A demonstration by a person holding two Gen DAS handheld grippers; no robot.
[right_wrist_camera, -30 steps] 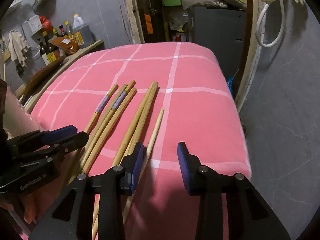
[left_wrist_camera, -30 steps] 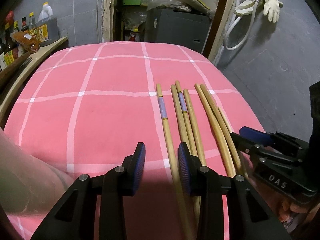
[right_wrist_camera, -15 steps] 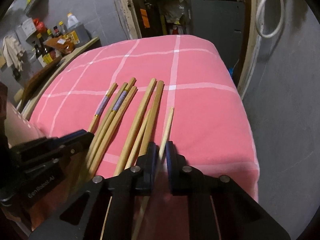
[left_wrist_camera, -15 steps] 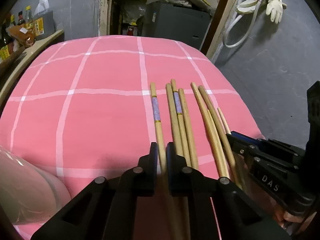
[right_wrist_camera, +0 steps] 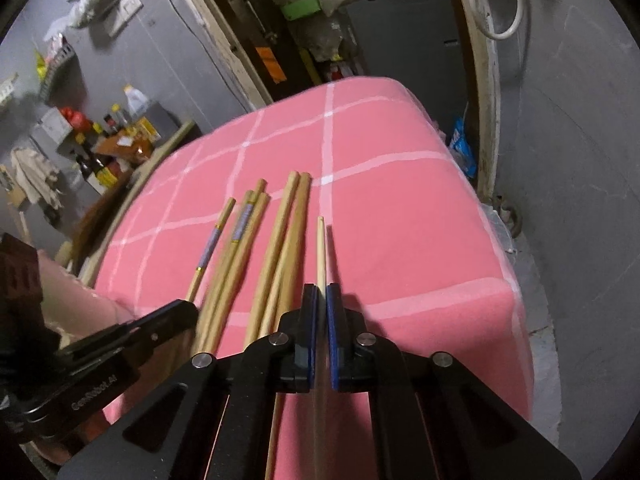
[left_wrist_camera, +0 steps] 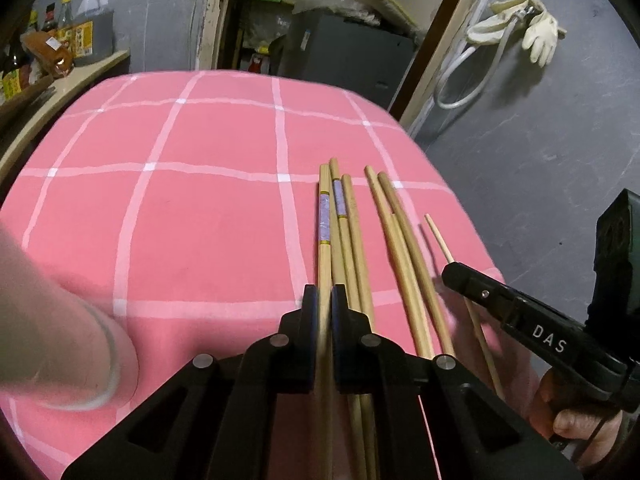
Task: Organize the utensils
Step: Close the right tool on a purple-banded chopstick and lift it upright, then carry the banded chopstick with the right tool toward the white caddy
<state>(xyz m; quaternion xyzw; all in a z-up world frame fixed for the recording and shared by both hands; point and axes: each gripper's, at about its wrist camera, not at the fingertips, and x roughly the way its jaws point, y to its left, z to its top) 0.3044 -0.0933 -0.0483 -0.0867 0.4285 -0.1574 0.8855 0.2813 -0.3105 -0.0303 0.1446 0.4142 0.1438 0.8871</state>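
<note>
Several wooden chopsticks lie on a pink checked tablecloth (left_wrist_camera: 200,216). My left gripper (left_wrist_camera: 325,300) is shut on a chopstick with a purple band (left_wrist_camera: 324,220) and holds it raised over the others. My right gripper (right_wrist_camera: 322,300) is shut on a thin pale chopstick (right_wrist_camera: 321,248), lifted off the cloth, its shadow beside it. That thin chopstick (left_wrist_camera: 438,238) and the right gripper (left_wrist_camera: 520,316) also show in the left wrist view. The banded chopstick (right_wrist_camera: 210,246) and the left gripper (right_wrist_camera: 120,344) show in the right wrist view. Two thick plain chopsticks (right_wrist_camera: 286,224) lie between them.
Another banded chopstick (left_wrist_camera: 339,204) and plain ones (left_wrist_camera: 396,240) lie in a row on the cloth. A counter with bottles (left_wrist_camera: 52,52) stands at the left. The table's right edge (right_wrist_camera: 508,280) drops to a grey floor. A person's forearm (left_wrist_camera: 52,328) is at the lower left.
Both grippers went from open to shut, each on a chopstick. Both chopsticks have since lifted off the cloth, and the banded one has swung right over its neighbours.
</note>
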